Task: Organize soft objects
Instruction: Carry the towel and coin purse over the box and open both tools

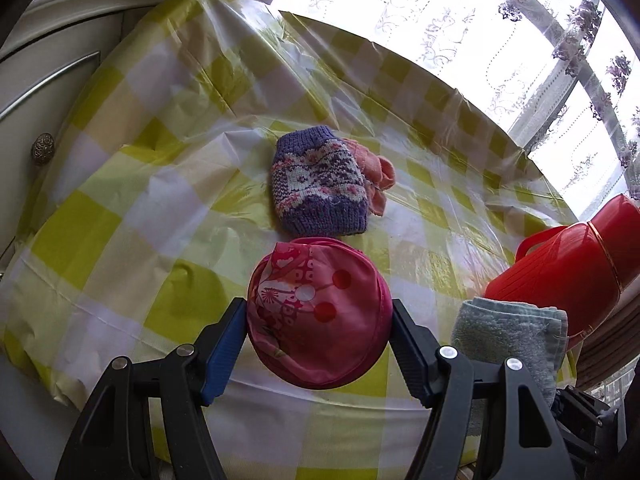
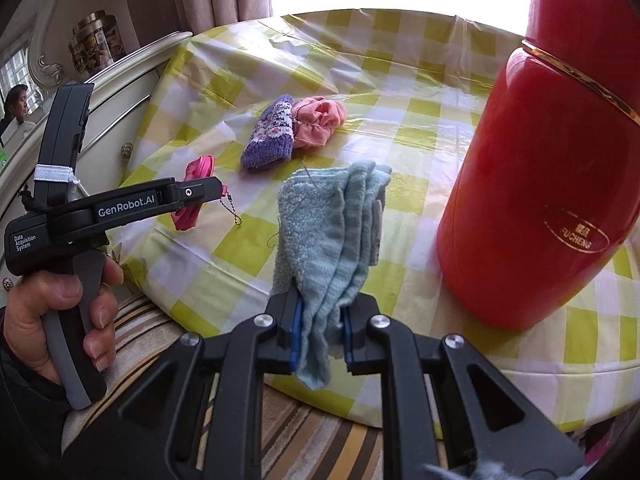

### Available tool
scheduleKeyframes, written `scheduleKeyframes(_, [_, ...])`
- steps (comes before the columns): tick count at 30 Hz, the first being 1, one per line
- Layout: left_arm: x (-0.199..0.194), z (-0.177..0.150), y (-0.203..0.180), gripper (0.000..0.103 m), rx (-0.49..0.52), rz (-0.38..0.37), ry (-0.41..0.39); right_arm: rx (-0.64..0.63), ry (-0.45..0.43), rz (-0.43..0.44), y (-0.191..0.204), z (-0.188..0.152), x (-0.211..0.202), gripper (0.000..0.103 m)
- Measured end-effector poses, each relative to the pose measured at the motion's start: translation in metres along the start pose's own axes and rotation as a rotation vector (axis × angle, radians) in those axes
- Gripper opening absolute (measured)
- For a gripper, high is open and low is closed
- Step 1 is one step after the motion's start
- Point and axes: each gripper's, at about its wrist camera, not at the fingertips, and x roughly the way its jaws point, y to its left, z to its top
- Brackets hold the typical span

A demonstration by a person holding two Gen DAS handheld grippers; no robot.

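The left claw (image 1: pixel 318 334) is clamped across the widest part of a round pink pouch (image 1: pixel 318 316), its jaws set wide because the pouch is bulky, and it holds it above the near edge of the table (image 1: pixel 120 208). The right claw (image 2: pixel 320 330) is pinched nearly together on the lower end of a folded blue towel (image 2: pixel 332 232), so the layers stay bunched and stand up over the table beside the red flask (image 2: pixel 540 184). Both seem lifted so they can join the knitted purple sock (image 1: pixel 320 188) and the pink cloth (image 1: pixel 376 176) touching it mid-table.
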Motion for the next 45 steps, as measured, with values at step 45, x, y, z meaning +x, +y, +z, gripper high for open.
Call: scheduleKeyframes(45, [-0.068, -0.173, -0.331, 0.07, 0.642, -0.466, 0.179, 0.485, 0.0, -0.523, -0.239, -0.182, -0.231, 0.019])
